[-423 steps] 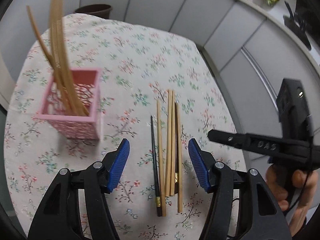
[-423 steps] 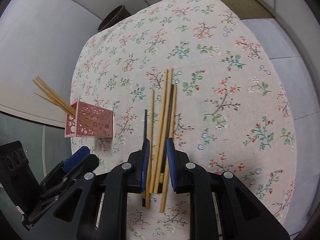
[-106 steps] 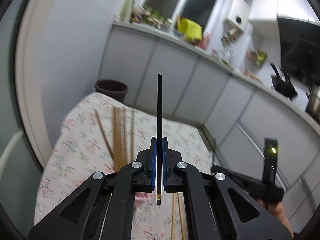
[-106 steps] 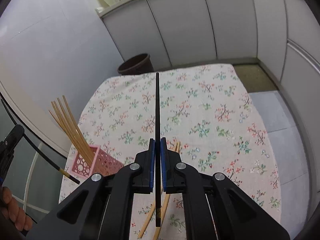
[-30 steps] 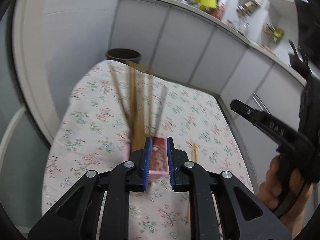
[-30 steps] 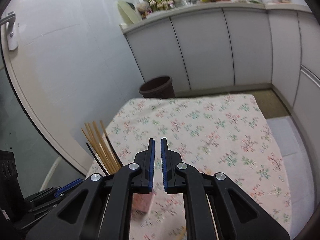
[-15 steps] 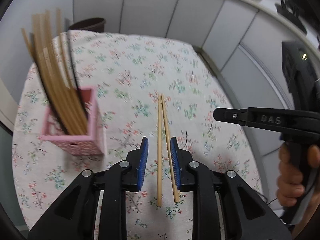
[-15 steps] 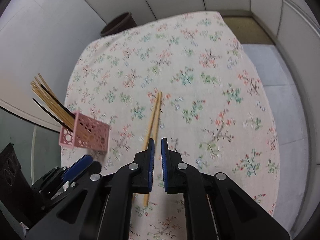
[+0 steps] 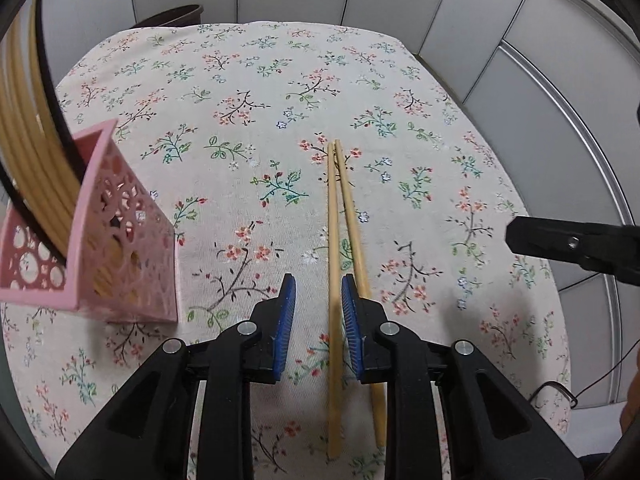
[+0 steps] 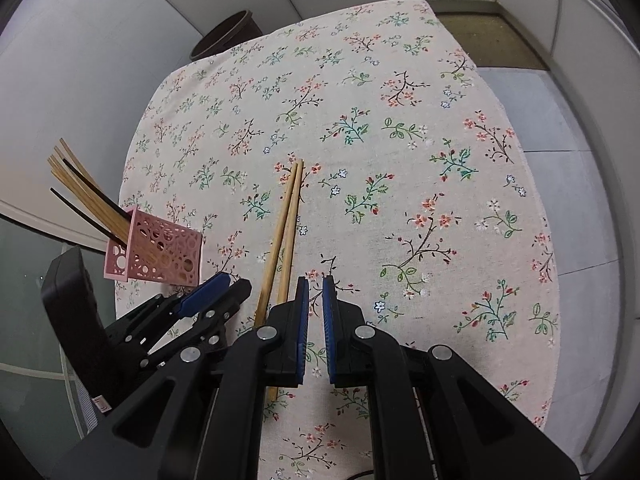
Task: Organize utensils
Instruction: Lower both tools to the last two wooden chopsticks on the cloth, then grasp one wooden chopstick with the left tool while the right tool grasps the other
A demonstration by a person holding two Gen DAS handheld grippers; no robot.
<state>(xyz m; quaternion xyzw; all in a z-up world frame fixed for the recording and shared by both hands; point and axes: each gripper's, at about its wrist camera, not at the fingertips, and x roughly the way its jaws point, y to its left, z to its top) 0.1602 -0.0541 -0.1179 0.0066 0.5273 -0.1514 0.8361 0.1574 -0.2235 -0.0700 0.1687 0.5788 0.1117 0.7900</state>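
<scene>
Two wooden chopsticks (image 9: pixel 340 216) lie side by side on the floral tablecloth (image 9: pixel 260 80); they also show in the right wrist view (image 10: pixel 286 216). My left gripper (image 9: pixel 318 304) is open and low over their near half, one chopstick between its jaws, the other under the right finger. A pink perforated holder (image 9: pixel 116 248) stands at the left with several wooden and black chopsticks (image 9: pixel 28 152) in it; it also shows in the right wrist view (image 10: pixel 156 254). My right gripper (image 10: pixel 315 300) is nearly shut with a narrow gap, empty, just right of the loose chopsticks. It shows in the left wrist view (image 9: pixel 572 250).
A dark brown bin (image 10: pixel 226 36) stands on the floor beyond the table's far left corner. Grey cabinet fronts (image 9: pixel 520 40) run behind and to the right. The table's right edge (image 10: pixel 532 168) drops to a tiled floor.
My left gripper has dropped closer to the table and opened a little wider around the two chopsticks. My right gripper has also come lower and nearer to them.
</scene>
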